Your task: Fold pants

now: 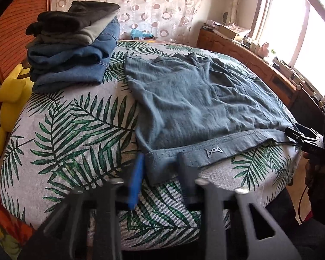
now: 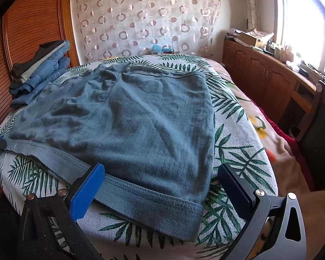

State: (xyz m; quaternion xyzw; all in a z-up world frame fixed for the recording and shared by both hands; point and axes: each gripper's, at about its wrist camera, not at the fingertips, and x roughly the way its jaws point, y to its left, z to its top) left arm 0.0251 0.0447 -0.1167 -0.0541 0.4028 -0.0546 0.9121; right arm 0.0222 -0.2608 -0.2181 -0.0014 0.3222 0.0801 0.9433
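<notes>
Between both open tools (image 1: 160, 169) (image 2: 160, 186), pants (image 2: 127, 117) waistband

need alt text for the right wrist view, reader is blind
Blue-grey pants lie spread flat on a palm-leaf bedspread, waistband nearest the camera, with the open right gripper straddling its end. A stack of folded jeans sits far left.

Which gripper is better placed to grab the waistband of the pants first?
Probably left. The left gripper already straddles the waistband corner of the grey-blue pants; the right gripper is open wider around the opposite end, not yet closing.
</notes>
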